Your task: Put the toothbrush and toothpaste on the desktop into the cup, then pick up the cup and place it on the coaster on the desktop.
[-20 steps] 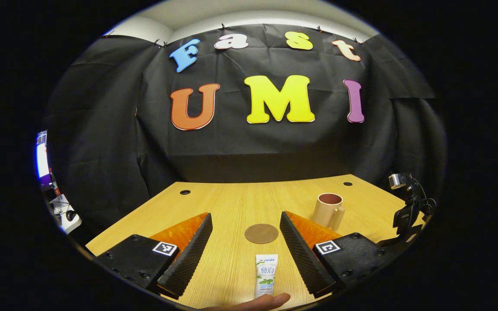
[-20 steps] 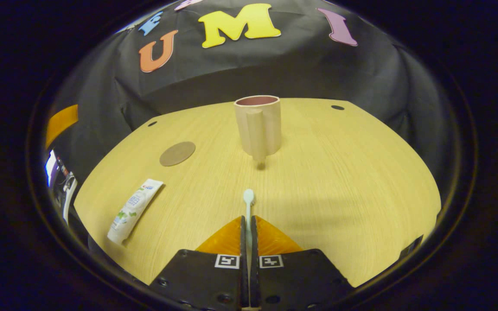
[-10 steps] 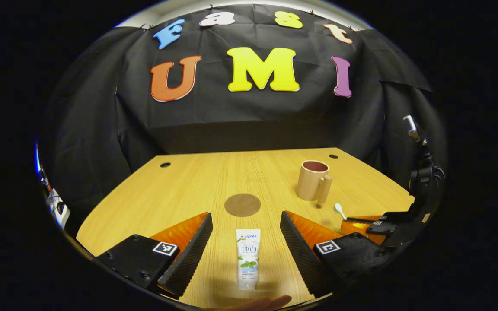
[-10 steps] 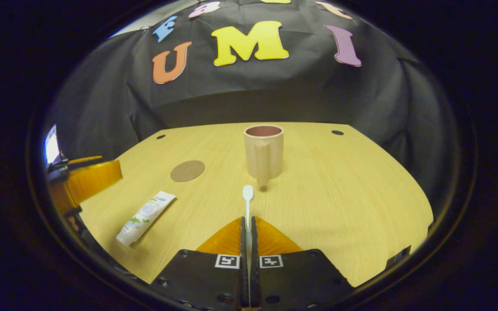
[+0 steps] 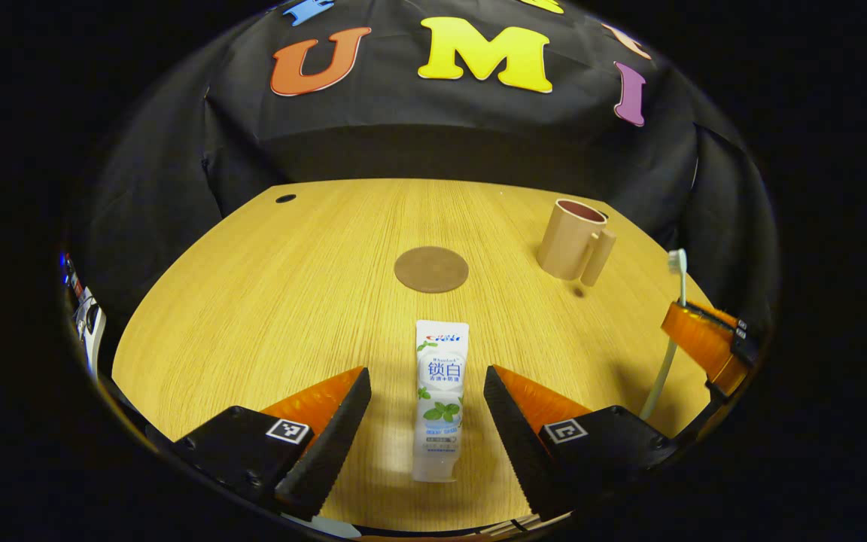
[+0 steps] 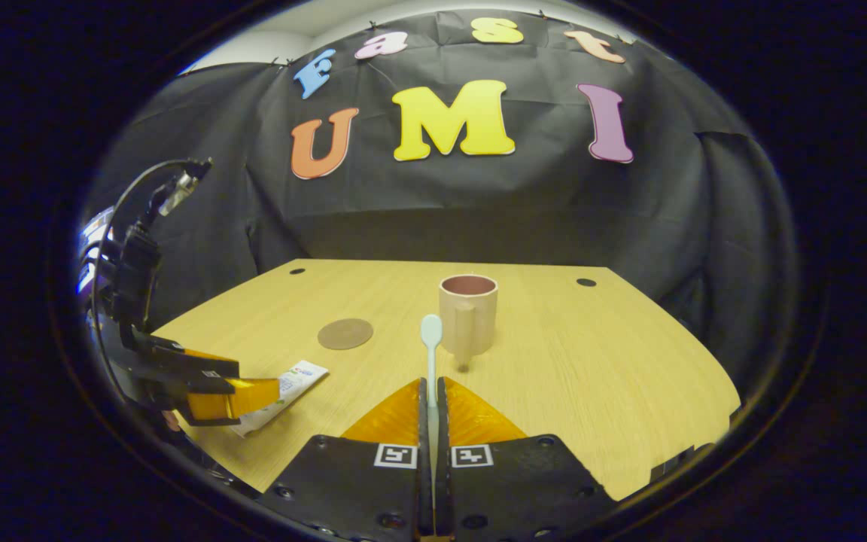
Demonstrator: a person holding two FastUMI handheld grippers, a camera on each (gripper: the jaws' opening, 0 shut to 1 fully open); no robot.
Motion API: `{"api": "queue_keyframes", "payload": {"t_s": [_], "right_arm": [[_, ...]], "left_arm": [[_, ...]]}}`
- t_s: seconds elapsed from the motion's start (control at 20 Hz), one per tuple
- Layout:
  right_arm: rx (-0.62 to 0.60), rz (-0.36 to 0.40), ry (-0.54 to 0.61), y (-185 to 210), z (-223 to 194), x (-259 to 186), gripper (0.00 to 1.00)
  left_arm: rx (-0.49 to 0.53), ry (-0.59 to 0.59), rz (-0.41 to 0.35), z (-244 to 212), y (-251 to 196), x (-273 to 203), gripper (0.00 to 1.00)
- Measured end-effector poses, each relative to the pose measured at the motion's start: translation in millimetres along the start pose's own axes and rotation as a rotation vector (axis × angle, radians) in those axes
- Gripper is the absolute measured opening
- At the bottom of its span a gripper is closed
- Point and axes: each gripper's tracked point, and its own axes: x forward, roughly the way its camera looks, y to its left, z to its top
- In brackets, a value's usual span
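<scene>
Left gripper (image 5: 427, 421) first, as seen in the left gripper view: its jaws stand wide apart just above the desktop (image 5: 268, 301), one finger on each side of the toothpaste (image 5: 439, 399). The tube lies flat on the wood between them, lengthwise along the gripper's line, its flat crimped end away from the camera and its lower end near the bottom edge; neither finger touches it. Beyond the tube sits the round brown coaster (image 5: 431, 269), bare, and farther right stands the cup (image 5: 570, 241), upright, its handle turned toward the near right. At the right edge the right gripper (image 5: 693, 331) hangs above the desk with the toothbrush (image 5: 667, 339) pinched in it, the brush standing nearly upright (head up, handle end hanging down below the fingers).

Right gripper view: the right gripper (image 6: 431, 403) is closed on the toothbrush (image 6: 430, 354), both fingers pressing the handle, so that the shaft runs forward from between them and the head shows beside the cup (image 6: 468, 315). The cup stands upright on the desktop (image 6: 591, 361), handle facing the camera, well ahead of the fingertips. The coaster (image 6: 345, 333) lies to its left, apart from it. At the far left the left gripper (image 6: 249, 397) is low over the toothpaste (image 6: 290, 380), one finger in front of the tube, whose far end pokes out past the tip.
</scene>
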Motion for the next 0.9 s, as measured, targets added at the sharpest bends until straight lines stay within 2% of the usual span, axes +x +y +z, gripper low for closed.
{"api": "queue_keyframes", "payload": {"t_s": [0.1,0.15,0.3,0.35,0.6,0.7,0.75,0.9], "right_arm": [[-0.009,-0.019,-0.045,-7,11,-6,0.02],[-0.005,-0.021,-0.060,-8,16,-10,0.02],[0.012,-0.036,-0.090,-16,25,-18,0.02],[0.015,-0.044,-0.098,-19,28,-19,0.02],[0.036,-0.075,-0.140,-33,46,-27,0.02],[0.036,-0.089,-0.156,-38,53,-29,0.02],[0.037,-0.095,-0.162,-39,56,-30,0.02],[0.033,-0.105,-0.174,-41,63,-30,0.02]], "left_arm": [[0.019,0.010,0.008,-3,0,4,0.93],[0.025,0.022,0.004,-5,-2,4,0.84],[0.051,0.076,-0.008,-17,-9,8,0.75],[0.058,0.086,-0.004,-19,-10,11,0.69],[0.029,0.128,-0.007,-28,-11,20,0.63],[0.019,0.128,-0.004,-26,-9,22,0.59],[0.019,0.124,-0.006,-25,-9,21,0.53],[0.036,0.120,-0.010,-26,-8,22,0.47]]}}
